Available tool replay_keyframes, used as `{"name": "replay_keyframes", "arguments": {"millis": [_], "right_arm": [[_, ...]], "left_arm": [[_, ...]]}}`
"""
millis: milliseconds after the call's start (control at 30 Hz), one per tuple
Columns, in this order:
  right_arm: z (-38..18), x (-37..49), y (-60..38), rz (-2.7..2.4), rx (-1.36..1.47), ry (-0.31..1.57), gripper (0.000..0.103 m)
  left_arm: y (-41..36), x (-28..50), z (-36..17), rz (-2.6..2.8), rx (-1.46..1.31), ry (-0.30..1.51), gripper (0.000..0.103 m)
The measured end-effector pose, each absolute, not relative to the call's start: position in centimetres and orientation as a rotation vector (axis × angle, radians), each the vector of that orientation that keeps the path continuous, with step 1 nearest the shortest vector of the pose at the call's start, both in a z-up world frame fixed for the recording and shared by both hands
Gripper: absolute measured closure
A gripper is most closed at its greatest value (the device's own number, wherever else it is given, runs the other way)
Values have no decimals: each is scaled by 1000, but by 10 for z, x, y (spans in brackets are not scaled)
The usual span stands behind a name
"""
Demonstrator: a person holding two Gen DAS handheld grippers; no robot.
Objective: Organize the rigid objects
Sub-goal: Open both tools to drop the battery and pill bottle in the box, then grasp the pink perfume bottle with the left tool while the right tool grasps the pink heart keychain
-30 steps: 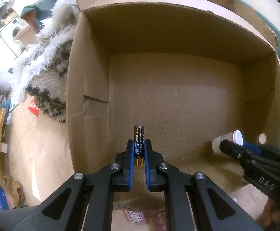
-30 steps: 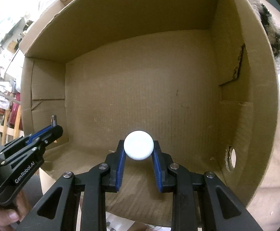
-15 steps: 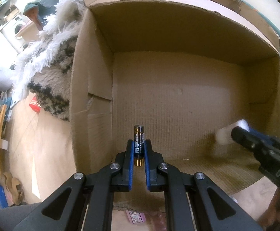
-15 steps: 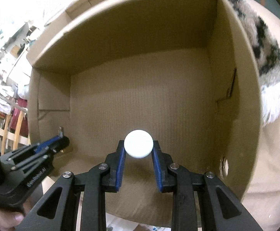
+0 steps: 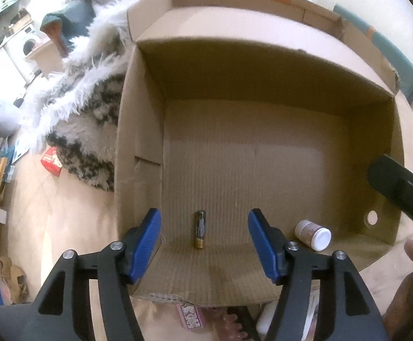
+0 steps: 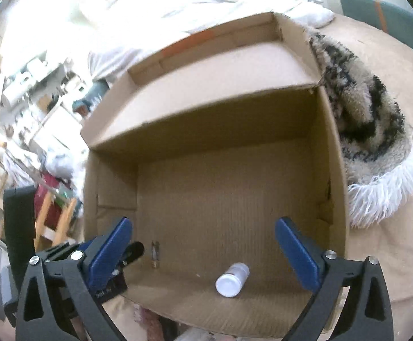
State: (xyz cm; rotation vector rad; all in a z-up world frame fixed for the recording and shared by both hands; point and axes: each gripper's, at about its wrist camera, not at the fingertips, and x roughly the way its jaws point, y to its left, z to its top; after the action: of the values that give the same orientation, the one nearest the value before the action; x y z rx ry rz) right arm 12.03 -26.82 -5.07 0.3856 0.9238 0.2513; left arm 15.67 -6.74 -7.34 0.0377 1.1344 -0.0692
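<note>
Low in the left wrist frame, the left gripper [image 5: 205, 243] hangs over the near edge of one cardboard box [image 5: 141, 130], its blue pads [image 5: 146, 244] spread apart after just opening, and one battery [image 5: 200, 233] lies free on the box floor between them, touched by neither pad. Only this view shows the small round hole [image 5: 371, 217] in the box wall at lower right, the red packet [image 5: 51, 161] on the floor at left, and a washing machine [image 5: 27, 44] in the upper left corner; a dark bar at the right edge is part of the other tool, with a fingertip below it. From the right wrist view, the right gripper [image 6: 203, 250] stands with its jaws flung wide, having just opened, and one white-capped bottle [image 6: 232, 280] lies on its side on the box floor [image 6: 223, 193] at lower centre, cap toward the camera, clear of both pads. That view alone shows the shaggy black-and-white rug [image 6: 368, 130] to the right of the box and wooden furniture at far left; the battery [image 6: 155, 254] appears there small and blurred, just beside the left tool's tip. Counted: one box, one battery, one bottle, two grippers, both released and holding nothing.
</note>
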Motion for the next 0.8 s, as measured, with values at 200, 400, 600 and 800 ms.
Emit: {"name": "replay_keyframes", "arguments": {"millis": [200, 400, 600, 800], "right_arm": [[-44, 116, -271, 245, 379, 911, 0], [-38, 113, -271, 250, 368, 890, 0], [-30, 109, -270, 233, 365, 862, 0], [-21, 97, -276, 235, 388, 864, 0]], "left_arm": [[-66, 155, -68, -70, 35, 1130, 42], [-61, 151, -63, -50, 23, 1113, 42], [-52, 148, -52, -45, -4, 1103, 42], [-41, 138, -37, -44, -52, 1112, 42]]}}
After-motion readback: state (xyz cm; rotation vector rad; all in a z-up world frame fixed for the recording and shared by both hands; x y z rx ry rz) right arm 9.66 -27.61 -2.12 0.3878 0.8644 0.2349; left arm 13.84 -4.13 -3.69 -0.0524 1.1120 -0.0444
